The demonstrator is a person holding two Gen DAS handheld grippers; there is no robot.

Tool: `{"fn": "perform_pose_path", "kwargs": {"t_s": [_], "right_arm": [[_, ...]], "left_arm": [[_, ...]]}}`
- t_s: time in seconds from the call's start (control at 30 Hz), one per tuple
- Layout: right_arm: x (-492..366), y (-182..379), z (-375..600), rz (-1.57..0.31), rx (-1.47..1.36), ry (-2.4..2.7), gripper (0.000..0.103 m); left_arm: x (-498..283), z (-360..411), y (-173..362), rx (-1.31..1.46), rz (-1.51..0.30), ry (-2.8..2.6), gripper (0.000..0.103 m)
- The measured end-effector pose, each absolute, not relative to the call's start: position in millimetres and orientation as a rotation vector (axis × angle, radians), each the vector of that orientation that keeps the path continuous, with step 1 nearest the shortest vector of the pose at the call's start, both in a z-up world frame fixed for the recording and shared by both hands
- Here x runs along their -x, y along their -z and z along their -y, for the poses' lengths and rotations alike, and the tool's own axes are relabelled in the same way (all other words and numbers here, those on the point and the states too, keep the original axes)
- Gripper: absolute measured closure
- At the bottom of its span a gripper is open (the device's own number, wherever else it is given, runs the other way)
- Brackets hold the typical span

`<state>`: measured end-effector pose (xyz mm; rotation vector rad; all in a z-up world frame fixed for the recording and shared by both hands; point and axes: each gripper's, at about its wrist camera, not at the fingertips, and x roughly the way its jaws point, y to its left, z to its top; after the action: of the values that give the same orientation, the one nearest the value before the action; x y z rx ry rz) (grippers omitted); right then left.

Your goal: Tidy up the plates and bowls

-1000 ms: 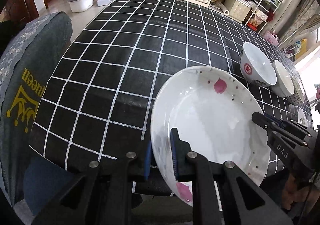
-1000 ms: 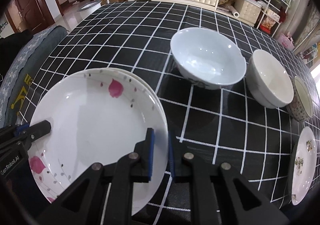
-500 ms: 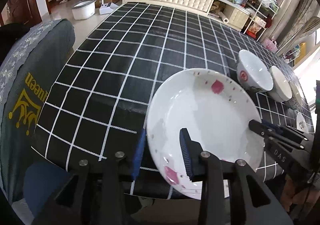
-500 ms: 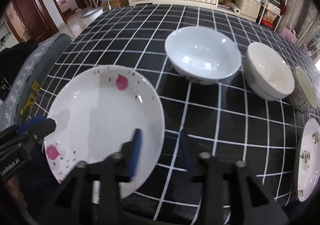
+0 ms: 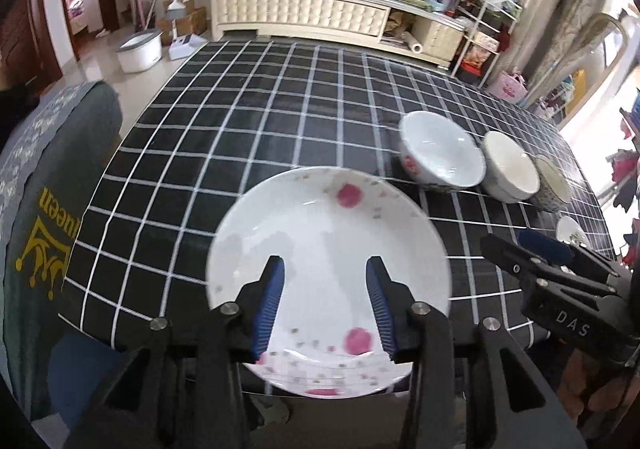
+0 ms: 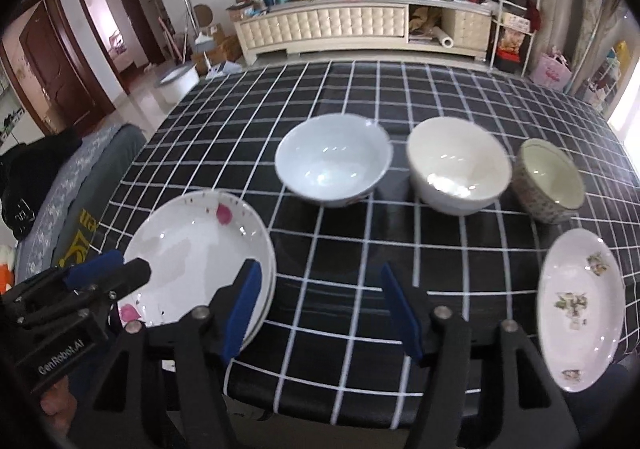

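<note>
My left gripper [image 5: 326,299] stands open above the white pink-flowered plate [image 5: 328,249] at the black grid-patterned table's [image 5: 240,137] near edge. Three bowls [image 5: 440,161] line its right edge.

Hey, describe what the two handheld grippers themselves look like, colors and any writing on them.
Both are matte black with angular linkage arms, silver round pivot bolts and ribbed blue pads inside the fingers. The left gripper carries white "GenRobot.AI" lettering on its body, seen from the right wrist view. The right gripper shows white "DAS" lettering, seen from the left wrist view.
</note>
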<state>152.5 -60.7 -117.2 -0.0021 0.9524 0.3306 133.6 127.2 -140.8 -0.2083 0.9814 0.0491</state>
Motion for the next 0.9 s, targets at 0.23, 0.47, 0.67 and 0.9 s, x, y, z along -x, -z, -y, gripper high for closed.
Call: {"fn": "perform_pose_path", "kwargs": {"t_s": [0.23, 0.47, 0.67, 0.9], "right_arm": [[-146, 96, 95, -0.909, -0.012, -0.301, 0.034], [-142, 83, 129, -0.883, -0.025, -0.255, 0.034], [-140, 80, 163, -0.873, -0.043, -0.207, 0.034], [-137, 81, 208, -0.871, -0.075, -0.142, 0.034]], "left_arm": [[-141, -86, 118, 0.161, -0.937, 0.014, 0.063], [-147, -44, 96, 0.116, -0.894, 0.076, 0.063], [-152, -10, 82, 0.089, -0.866, 0.136, 0.063], [-161, 31, 77, 0.058, -0.866, 0.191, 0.063]]}}
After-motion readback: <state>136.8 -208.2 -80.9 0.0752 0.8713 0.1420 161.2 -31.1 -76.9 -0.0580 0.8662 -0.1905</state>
